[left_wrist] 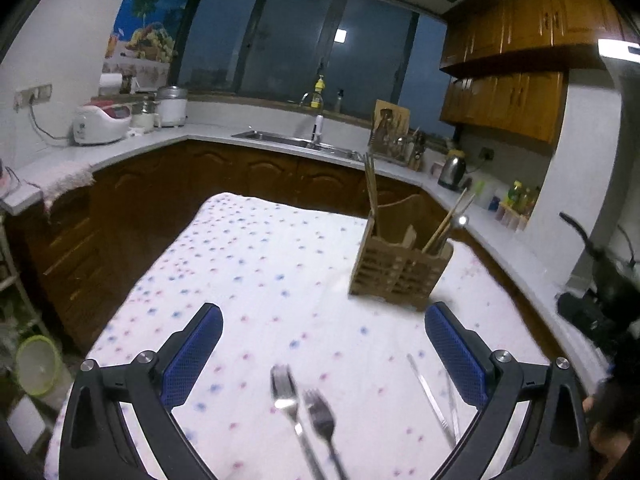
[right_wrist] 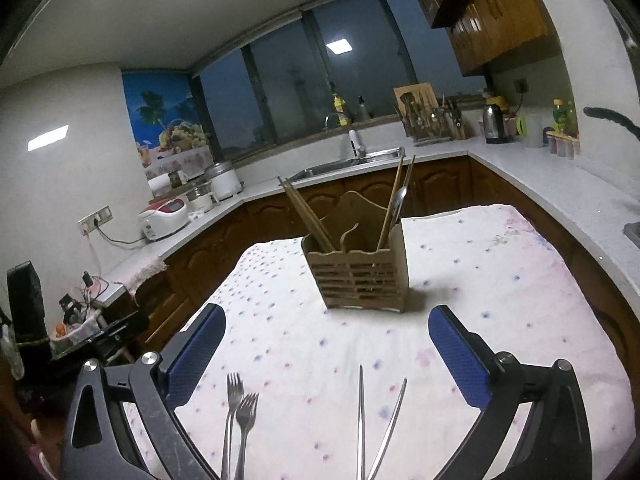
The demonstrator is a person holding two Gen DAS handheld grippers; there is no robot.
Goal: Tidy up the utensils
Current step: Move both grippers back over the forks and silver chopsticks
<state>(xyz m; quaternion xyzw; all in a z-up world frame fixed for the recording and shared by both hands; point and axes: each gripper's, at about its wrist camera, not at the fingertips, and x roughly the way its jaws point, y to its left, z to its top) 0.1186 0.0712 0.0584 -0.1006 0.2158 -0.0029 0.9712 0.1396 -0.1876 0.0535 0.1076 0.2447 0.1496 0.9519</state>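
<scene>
Handles of both forks (right_wrist: pixel 240 420) and metal chopsticks (right_wrist: pixel 376 424) run off-frame beneath my wide-open, empty left gripper (left_wrist: pixel 322 354) and right gripper (right_wrist: pixel 326 356), wooden holder (right_wrist: pixel 358 268) ahead.

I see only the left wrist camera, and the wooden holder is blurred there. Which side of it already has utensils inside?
Observer: In the right wrist view, the wooden holder has wooden chopsticks in its left compartment; more, with a spoon, stand in the right one.
Operator: Is the right gripper open?
Observer: Yes, the right gripper is open and holds nothing.
Operator: What lies below it?
Observer: Two metal chopsticks lie on the cloth between its fingers, their far ends spread apart.
</scene>
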